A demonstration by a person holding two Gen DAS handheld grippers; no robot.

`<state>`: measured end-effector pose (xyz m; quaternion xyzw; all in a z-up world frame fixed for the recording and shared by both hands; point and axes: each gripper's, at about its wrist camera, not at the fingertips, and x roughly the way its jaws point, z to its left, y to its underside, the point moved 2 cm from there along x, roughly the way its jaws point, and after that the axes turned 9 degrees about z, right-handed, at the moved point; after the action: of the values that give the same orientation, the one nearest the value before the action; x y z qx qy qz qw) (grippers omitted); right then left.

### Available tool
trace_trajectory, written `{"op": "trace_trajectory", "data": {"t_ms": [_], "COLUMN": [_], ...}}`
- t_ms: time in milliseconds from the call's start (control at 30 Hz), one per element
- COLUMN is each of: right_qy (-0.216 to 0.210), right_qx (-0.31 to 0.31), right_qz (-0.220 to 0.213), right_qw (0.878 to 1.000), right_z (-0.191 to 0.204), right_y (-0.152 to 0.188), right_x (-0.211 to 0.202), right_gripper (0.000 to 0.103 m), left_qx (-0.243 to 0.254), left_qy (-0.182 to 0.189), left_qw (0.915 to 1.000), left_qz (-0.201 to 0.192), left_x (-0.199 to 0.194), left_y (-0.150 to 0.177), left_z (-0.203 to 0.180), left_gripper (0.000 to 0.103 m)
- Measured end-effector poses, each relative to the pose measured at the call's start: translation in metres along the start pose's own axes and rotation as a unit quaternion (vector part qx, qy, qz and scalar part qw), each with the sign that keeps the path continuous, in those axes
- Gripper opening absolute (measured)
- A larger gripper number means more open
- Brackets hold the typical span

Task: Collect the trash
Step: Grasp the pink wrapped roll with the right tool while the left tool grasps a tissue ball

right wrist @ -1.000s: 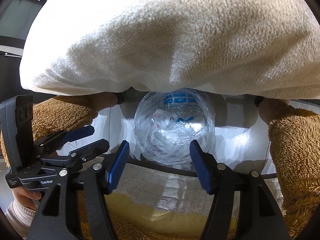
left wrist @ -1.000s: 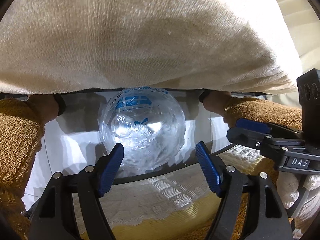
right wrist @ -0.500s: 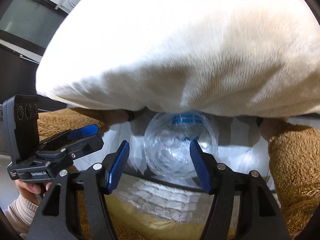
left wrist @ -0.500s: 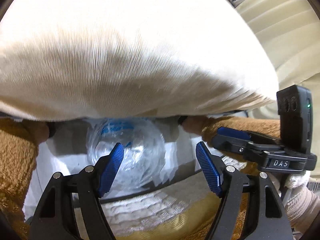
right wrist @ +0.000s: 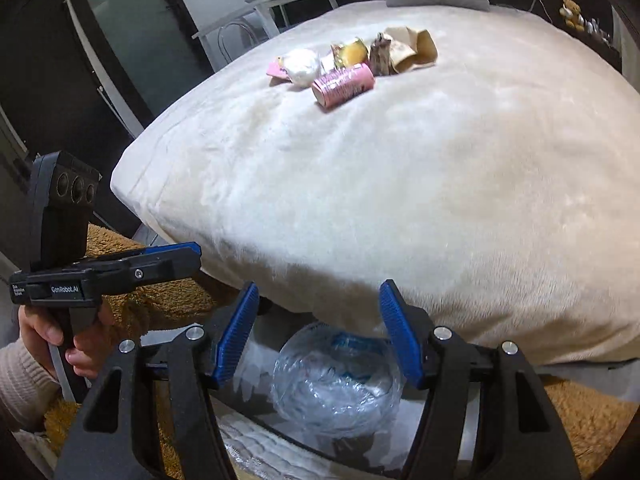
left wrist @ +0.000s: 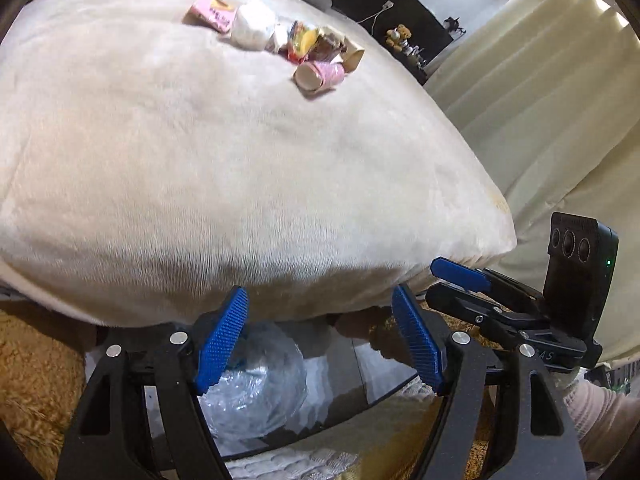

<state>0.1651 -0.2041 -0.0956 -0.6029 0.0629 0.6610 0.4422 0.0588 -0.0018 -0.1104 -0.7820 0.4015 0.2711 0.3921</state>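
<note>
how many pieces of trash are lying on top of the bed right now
About 6, clustered mid-bed: pink tube, white wad, pink wrapper, yellow wrapper, dark wrapper, brown paper bag. They overlap, so more may be hidden.

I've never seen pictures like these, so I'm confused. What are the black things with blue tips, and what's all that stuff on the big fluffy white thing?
Those are two grabbing tools that a person holds, one in each hand. Each has a camera looking along its blue fingers, so you get two pictures. The left gripper and right gripper are both open and hold nothing. The fluffy thing is a cream blanket. On it lies trash: a pink cup, a white crumpled wad, a brown paper bag and wrappers. Below sits a clear plastic bag, probably for the trash.
</note>
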Motion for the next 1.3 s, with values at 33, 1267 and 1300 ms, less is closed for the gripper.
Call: {"op": "trace_trajectory", "data": {"t_ms": [33,1267,1300], "right_qy": [0.0,0.03,0.03], "right_qx": [-0.007,-0.11,-0.113], "right_qz": [-0.005,-0.015,-0.014], "right_qw": [1.0,0.993,0.993], "right_z": [0.001,-0.028,-0.027], "right_y": [-0.006,-0.19,-0.191], "right_x": [-0.002,0.088,0.09], "right_gripper": [0.063,0.083,0.083], "left_qx": [0.004,0.098,0.1], "left_qy": [-0.001,-0.085,-0.088], "left_qw": [1.0,0.9892,0.9887], "left_qz": [-0.009,-0.069,-0.067], "left_x": [-0.005,-0.018,-0.015], "left_y": [-0.006,-0.21,-0.214], "left_z": [-0.001,0.042,0.043], "left_gripper": [0.073,0.073,0.073]}}
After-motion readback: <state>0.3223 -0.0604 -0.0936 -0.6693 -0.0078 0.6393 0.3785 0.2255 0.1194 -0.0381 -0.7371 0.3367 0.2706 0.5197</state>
